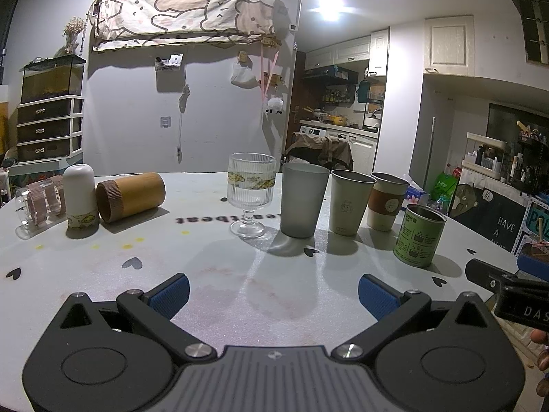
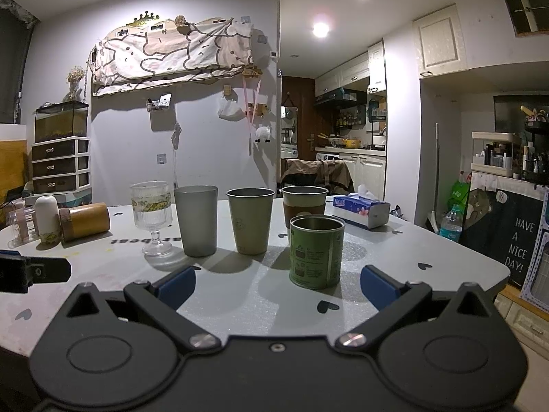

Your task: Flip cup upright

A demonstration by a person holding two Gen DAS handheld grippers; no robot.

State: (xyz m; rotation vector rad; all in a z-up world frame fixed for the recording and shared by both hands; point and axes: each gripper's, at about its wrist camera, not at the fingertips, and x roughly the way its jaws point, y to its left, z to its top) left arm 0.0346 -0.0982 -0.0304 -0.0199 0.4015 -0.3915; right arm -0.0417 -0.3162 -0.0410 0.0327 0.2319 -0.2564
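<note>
On the white table, a bamboo cup lies on its side at the left, mouth toward me. Next to it a white cup stands upside down, and a clear cup with pink bands lies on its side. The bamboo cup and white cup also show in the right wrist view. Upright stand a ribbed goblet, a grey cup, a beige cup, a sleeved cup and a green tin. My left gripper is open and empty. My right gripper is open, just short of the green tin.
A tissue box lies at the table's far right. The right gripper's finger shows at the right edge of the left wrist view. The table edge drops off to the right. A chair with clothes stands behind the table.
</note>
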